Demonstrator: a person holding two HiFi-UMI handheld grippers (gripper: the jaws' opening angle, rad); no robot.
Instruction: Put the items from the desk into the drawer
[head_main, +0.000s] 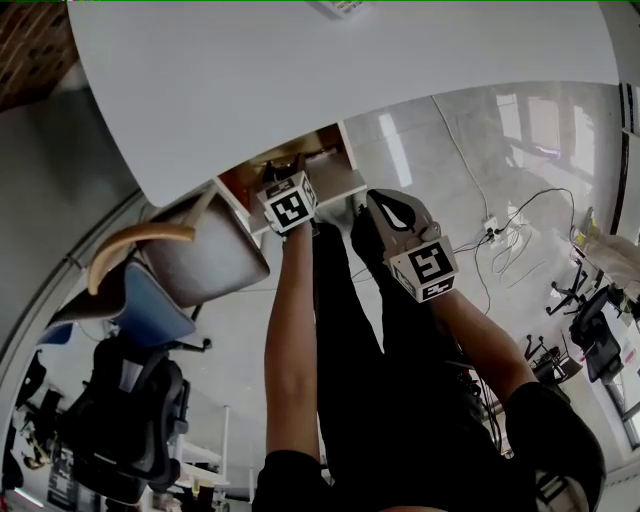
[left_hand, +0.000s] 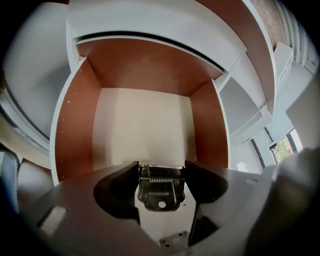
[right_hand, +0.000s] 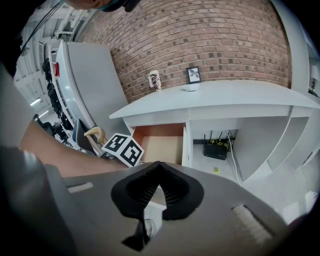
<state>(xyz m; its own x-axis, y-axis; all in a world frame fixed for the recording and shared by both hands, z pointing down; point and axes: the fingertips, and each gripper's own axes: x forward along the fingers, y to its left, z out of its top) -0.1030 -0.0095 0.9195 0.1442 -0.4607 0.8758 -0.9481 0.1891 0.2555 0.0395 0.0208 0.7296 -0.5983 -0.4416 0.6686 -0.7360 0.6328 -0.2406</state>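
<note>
Hanging over the drawer (left_hand: 75, 125) to drop it in, left gripper (left_hand: 162, 167) pinched a metal clip (left_hand: 160, 192); right gripper (right_hand: 159, 172) waited, jaws pressed together.

Office — white desk (head_main: 300, 80), swivel chairs (head_main: 130, 410), router (right_hand: 216, 150), floor cables (head_main: 500, 240).

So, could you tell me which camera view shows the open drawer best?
The left gripper view: the drawer fills the frame, with its pale floor and brown walls seen from above. The right gripper view shows it small, pulled out under the desk. The head view shows only a sliver past the desk's edge.
</note>
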